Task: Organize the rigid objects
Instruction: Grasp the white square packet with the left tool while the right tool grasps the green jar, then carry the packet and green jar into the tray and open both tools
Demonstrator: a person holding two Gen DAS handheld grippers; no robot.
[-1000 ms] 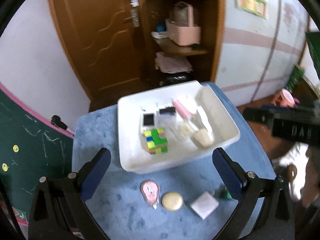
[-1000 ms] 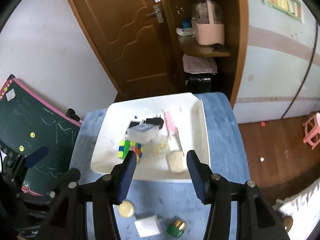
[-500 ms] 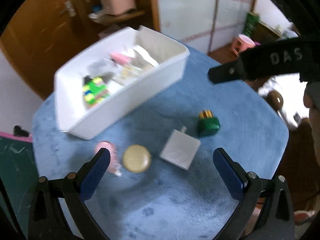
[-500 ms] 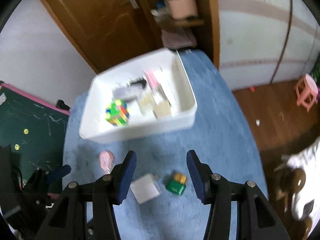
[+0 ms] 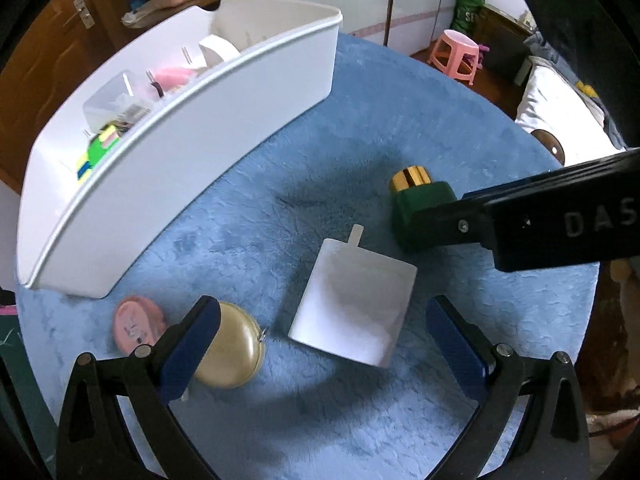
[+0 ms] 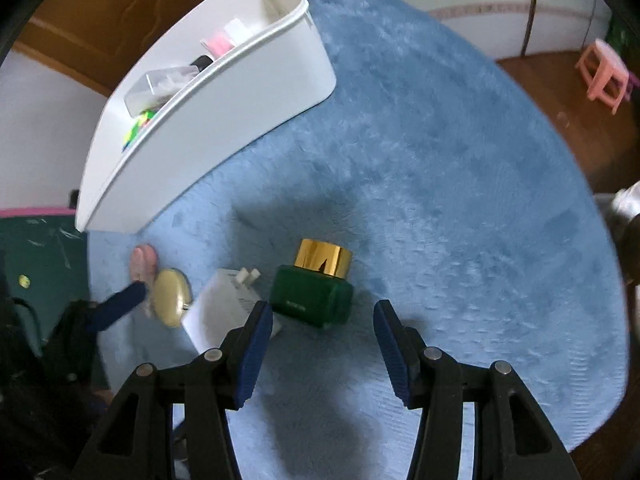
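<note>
On the blue plush table lie a white charger block (image 5: 354,302) (image 6: 224,304), a green bottle with a gold cap (image 5: 420,204) (image 6: 314,290), a round gold tin (image 5: 234,350) (image 6: 170,298) and a pink oval piece (image 5: 136,322) (image 6: 144,262). My left gripper (image 5: 320,334) is open, low over the table, with the charger between its fingers and the left finger over the tin. My right gripper (image 6: 324,326) is open just short of the green bottle, nothing pressed. A white bin (image 5: 192,128) (image 6: 224,92) behind holds a colourful cube and other small items.
The right gripper's black arm (image 5: 532,220) crosses the left wrist view over the green bottle. A pink stool (image 5: 456,56) (image 6: 604,68) stands on the wooden floor beyond the table. A green chalkboard (image 6: 36,264) leans at the left. The table edge curves close on the right.
Both grippers have dropped toward the table and tipped downward. The bin has slid to the upper left of each view, and the loose items now lie close between the fingers.
</note>
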